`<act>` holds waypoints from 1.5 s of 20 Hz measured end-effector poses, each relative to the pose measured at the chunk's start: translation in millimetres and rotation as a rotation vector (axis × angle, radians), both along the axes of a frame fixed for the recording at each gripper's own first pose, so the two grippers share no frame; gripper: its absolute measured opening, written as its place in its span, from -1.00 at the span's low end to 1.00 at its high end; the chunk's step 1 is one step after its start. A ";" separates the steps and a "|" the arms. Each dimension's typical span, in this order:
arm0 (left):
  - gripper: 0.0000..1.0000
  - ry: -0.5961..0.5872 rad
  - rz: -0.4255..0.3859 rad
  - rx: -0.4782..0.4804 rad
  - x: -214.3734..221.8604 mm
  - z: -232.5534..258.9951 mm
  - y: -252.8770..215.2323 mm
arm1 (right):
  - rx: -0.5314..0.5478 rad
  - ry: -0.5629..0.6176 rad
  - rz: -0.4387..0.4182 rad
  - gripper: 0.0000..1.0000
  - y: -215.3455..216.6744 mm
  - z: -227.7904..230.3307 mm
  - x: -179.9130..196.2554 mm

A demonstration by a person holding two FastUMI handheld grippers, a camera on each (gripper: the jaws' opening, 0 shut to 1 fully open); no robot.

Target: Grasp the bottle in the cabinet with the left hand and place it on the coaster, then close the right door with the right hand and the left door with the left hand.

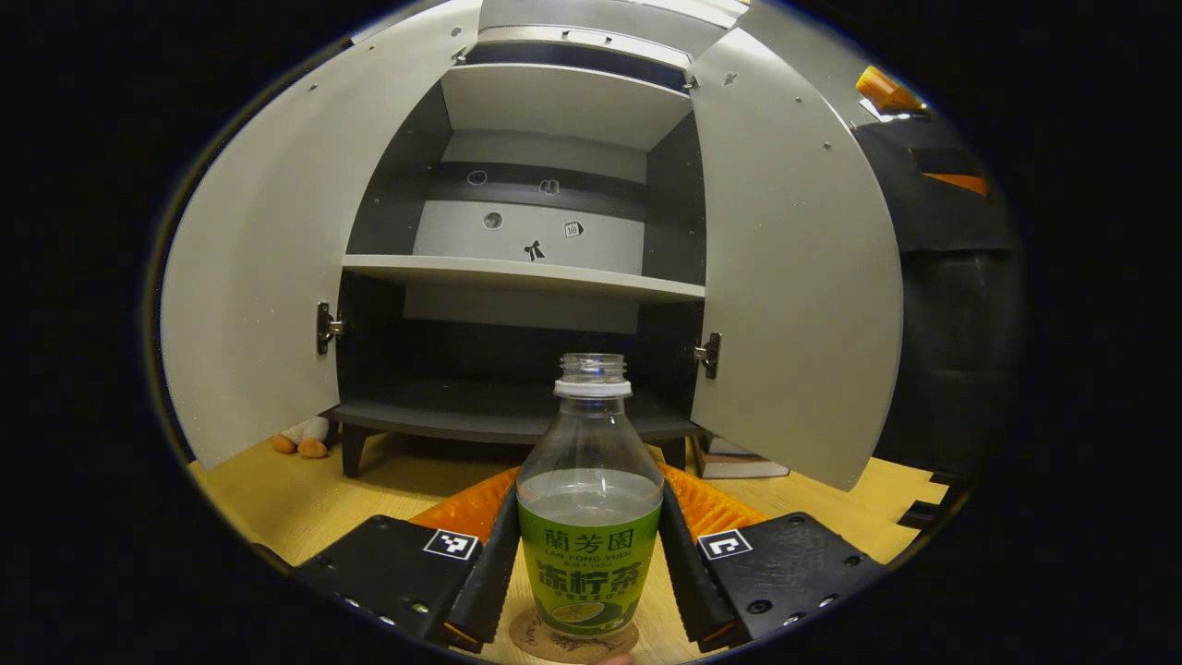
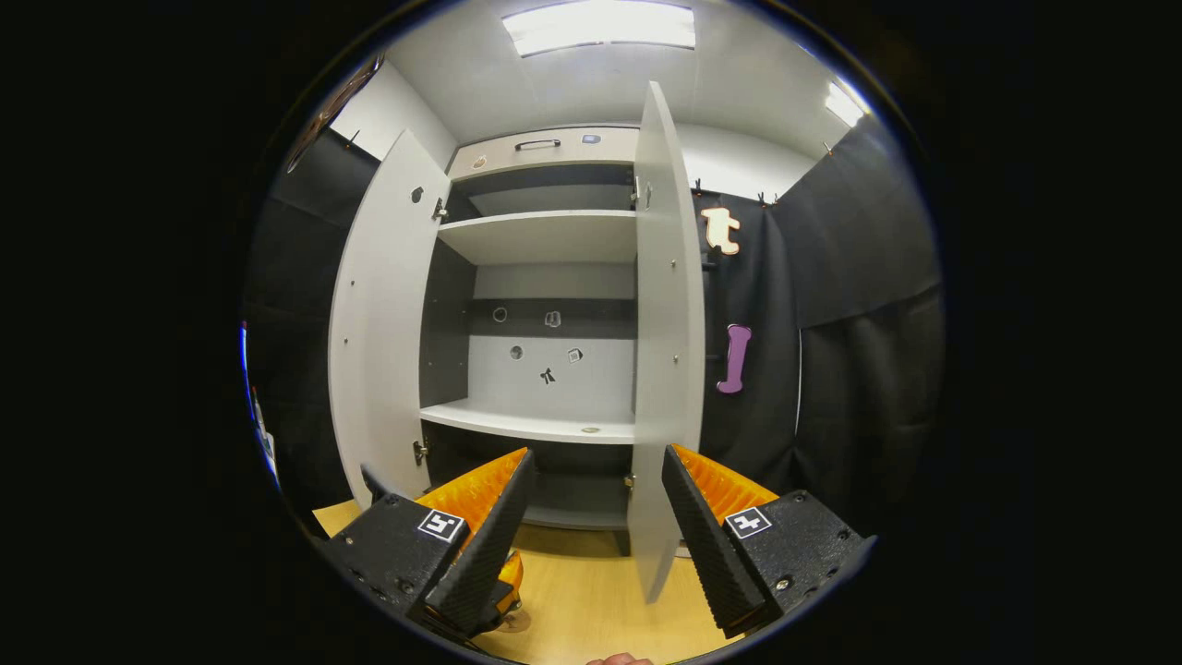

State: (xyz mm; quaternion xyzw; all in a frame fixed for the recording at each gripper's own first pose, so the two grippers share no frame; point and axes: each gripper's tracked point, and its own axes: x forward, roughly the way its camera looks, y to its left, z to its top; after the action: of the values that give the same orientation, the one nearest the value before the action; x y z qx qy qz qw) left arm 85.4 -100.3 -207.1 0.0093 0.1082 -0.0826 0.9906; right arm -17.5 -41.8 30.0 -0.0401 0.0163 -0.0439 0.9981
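A clear uncapped bottle [image 1: 588, 554] with a green label stands upright on a round brown coaster [image 1: 531, 637] on the wooden surface. My left gripper [image 1: 588, 480] is shut on it, one finger pressed to each side of the label. Beyond it the grey cabinet stands with its left door [image 1: 268, 277] and right door [image 1: 794, 277] swung wide open. In the right gripper view my right gripper [image 2: 598, 453] is open and holds nothing. The right door [image 2: 665, 323] shows edge-on ahead of it, apart from its fingers, and the left door [image 2: 383, 323] stands open.
The cabinet has a middle shelf [image 1: 517, 273] and a dark bottom shelf [image 1: 499, 420]. A small plush toy [image 1: 305, 436] lies by the cabinet's left foot and a flat pale object [image 1: 739, 459] lies under the right door. Black cloth walls close in both sides.
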 end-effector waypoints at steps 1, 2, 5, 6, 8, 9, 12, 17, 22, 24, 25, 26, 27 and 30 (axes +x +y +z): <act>0.43 -0.003 0.004 0.006 -2.0 -3.4 1.2 | -0.002 0.011 0.002 0.69 0.6 -3.7 -0.3; 0.43 -0.010 0.010 0.002 -2.8 -5.7 2.0 | -0.003 0.019 0.002 0.69 0.9 -5.5 -0.4; 0.43 0.027 0.013 -0.025 -2.2 -19.8 2.9 | -0.007 0.038 0.013 0.70 5.7 -13.3 1.6; 0.43 -0.005 0.011 -0.023 0.6 -13.7 3.5 | -0.013 0.040 0.015 0.70 6.9 -14.2 2.8; 0.43 -0.010 0.007 -0.006 -6.5 -17.5 2.5 | -0.015 0.046 0.027 0.70 11.3 -17.2 6.2; 0.42 -0.032 0.003 0.001 -4.8 -12.4 1.9 | -0.013 0.049 0.034 0.70 14.2 -18.8 7.3; 0.46 -0.035 -0.022 0.008 -6.1 -9.9 -2.2 | -0.009 0.052 0.046 0.70 17.1 -19.8 10.9; 0.56 -0.009 -0.029 0.020 -6.1 -18.7 -3.2 | -0.018 0.067 0.042 0.70 15.3 -25.7 10.8; 0.55 -0.014 -0.024 0.031 -9.4 -14.4 -2.0 | -0.020 0.085 0.043 0.70 15.7 -31.4 10.6; 0.63 -0.013 -0.033 0.031 -13.0 -10.3 -4.2 | -0.016 0.091 0.046 0.70 15.9 -33.5 11.0; 0.71 -0.018 -0.031 0.029 -14.2 -7.0 -4.5 | -0.015 0.094 0.047 0.70 16.6 -35.2 11.6; 0.85 -0.022 -0.035 0.024 -12.6 -2.9 -4.8 | -0.014 0.099 0.049 0.70 17.4 -36.8 12.4; 0.92 -0.026 -0.037 0.019 -12.3 -0.3 -5.6 | -0.012 0.101 0.051 0.70 18.3 -37.9 12.9; 0.92 -0.049 -0.038 0.003 -12.8 20.5 -4.9 | -0.010 0.097 0.056 0.70 19.7 -37.3 13.5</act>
State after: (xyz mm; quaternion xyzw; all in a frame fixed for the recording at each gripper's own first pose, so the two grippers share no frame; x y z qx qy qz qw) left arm 72.6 -105.3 -186.6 0.0150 0.0838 -0.1009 0.9912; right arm -4.0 -22.1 -7.2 -0.0476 0.0635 -0.0139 0.9968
